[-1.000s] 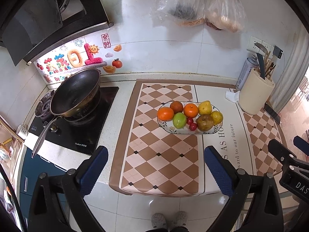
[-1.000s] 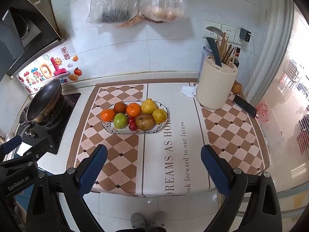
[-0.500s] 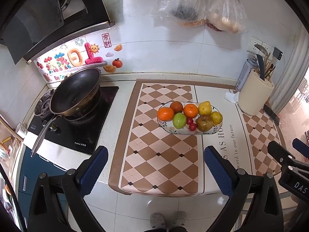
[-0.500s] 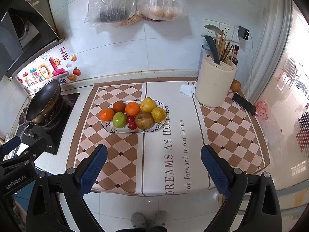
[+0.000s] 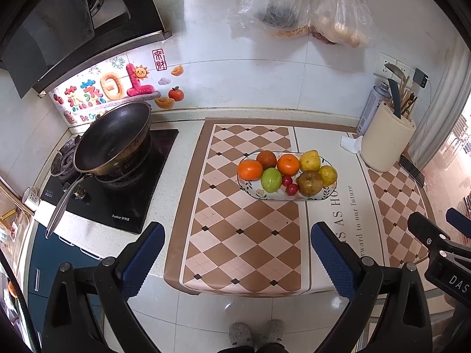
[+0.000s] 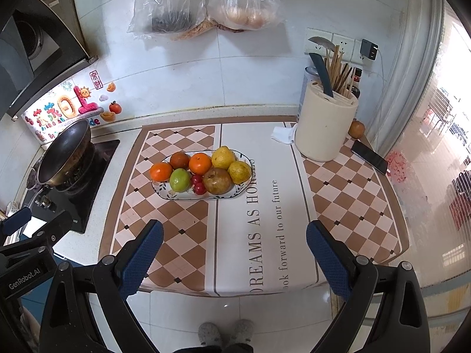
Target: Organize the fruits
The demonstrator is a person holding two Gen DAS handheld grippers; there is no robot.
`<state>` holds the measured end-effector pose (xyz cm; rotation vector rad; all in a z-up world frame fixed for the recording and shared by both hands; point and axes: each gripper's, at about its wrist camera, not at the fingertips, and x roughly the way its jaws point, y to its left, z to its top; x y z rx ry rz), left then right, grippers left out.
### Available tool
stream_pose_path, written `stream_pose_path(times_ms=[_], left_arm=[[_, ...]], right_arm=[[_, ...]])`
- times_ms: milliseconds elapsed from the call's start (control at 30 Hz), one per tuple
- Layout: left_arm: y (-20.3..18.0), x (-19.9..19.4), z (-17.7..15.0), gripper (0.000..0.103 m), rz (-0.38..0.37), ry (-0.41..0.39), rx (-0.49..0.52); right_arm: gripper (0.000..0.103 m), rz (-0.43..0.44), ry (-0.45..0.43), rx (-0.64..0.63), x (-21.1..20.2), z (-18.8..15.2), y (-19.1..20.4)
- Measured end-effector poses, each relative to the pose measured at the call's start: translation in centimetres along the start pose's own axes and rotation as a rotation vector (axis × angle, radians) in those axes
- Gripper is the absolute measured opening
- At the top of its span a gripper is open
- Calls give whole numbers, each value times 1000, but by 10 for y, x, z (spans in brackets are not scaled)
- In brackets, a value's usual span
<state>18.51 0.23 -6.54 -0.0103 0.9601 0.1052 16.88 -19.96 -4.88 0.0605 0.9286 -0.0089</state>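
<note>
Both tools are held above the floor in front of the counter, well short of the fruit. The left gripper (image 5: 237, 248) is spread wide with nothing between its blue pads (image 5: 144, 253); the right gripper (image 6: 234, 247) is likewise spread wide and empty.

The oval patterned ceramic plate (image 5: 329, 191) is seen on the brown-and-cream checked counter mat (image 5: 241, 235), at 12 o'clock from the left gripper and 11 o'clock from the right. On it are heaped two oranges (image 5: 249, 169), a green apple (image 5: 271, 179), a brown pear (image 5: 309, 183), two yellow pears (image 5: 309, 160), a dark red-brown fruit (image 5: 266, 158) and two small red fruits (image 5: 292, 189).

The black wok (image 5: 113, 138) is noted at 10 o'clock, the cream utensil holder (image 6: 325, 129) at 1 o'clock.

Against a second ago, little is changed: the plate is seen marginally lower in both views; fruit is undisturbed and both jaws are unchanged.
</note>
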Motion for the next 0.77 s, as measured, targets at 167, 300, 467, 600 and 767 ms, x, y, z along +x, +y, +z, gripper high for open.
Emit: stream_pose_path(times_ms=[167,300,467,600,767], left_arm=[[-1,0,-1,102,-1,0,2],[-1,-2,-3,102,-2,0,-1],[0,-3,-4,102,-4,-4,1],[0,-4,-4,102,-1,-5,0],[2,-14,-6,102,-1,-25,1]], right_arm=[[100,-3,-3,0,-5,-2,2],[100,-3,-2,1,-6,0,3],[100,2,-1,2,-8,-1,3],[100,3,-2,2,-11,-1,5],[100,5,0,-2,-17,-2,8]])
